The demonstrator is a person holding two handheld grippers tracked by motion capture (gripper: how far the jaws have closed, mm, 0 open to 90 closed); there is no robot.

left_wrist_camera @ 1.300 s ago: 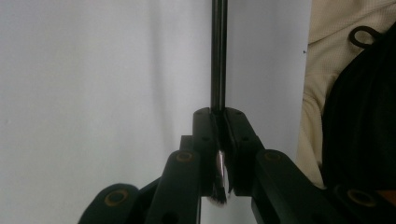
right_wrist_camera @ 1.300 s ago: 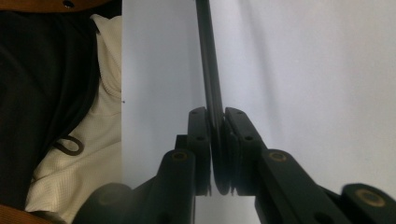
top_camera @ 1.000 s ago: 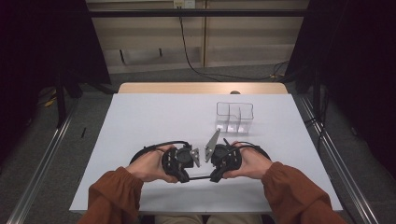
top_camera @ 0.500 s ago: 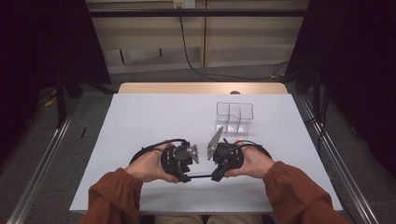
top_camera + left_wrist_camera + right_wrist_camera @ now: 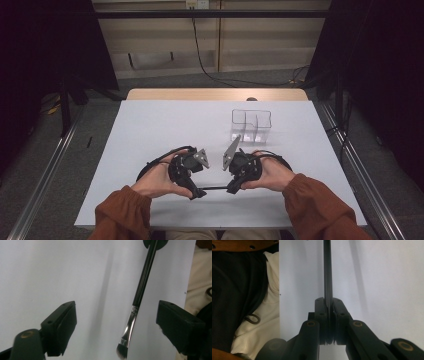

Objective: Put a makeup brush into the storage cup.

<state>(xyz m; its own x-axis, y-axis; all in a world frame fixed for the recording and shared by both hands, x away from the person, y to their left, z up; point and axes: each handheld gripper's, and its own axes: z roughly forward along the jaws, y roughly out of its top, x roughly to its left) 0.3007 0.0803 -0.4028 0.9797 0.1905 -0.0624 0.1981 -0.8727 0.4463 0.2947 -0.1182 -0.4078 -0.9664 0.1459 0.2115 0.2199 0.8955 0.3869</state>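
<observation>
- Two grippers sit close together near the front edge of the white bench [image 5: 150, 130], each carried in one hand of a person in rust-coloured sleeves.
- Between them runs a slim black makeup brush [image 5: 214, 188], lying roughly level just above the bench and bridging the gap from one gripper to the other.
- In the right gripper view, the right gripper [image 5: 328, 305] has its jaws pressed tight together on the brush's black handle [image 5: 327, 272], which runs straight up and away from the pads.
- In the high view, the right gripper [image 5: 233, 189] is at the handle end of the brush, in front of the right hand [image 5: 272, 172].
- The left gripper [image 5: 116, 322] has just been opening its jaws; they now stand wide, well apart on either side of the brush.
- The silver ferrule [image 5: 128, 327] and dark bristle tip [image 5: 121, 353] hang between those open jaws, nearer the right-hand pad in that view, touching neither pad.
- In the high view, the left gripper [image 5: 196, 192] is at the bristle end, held by the left hand [image 5: 157, 180].
- One clear, divided organiser box [image 5: 251, 126] stands farther back on the bench, right of centre and well apart from the brush.
- A dark cable loops from each gripper across the bench beside the hands.
</observation>
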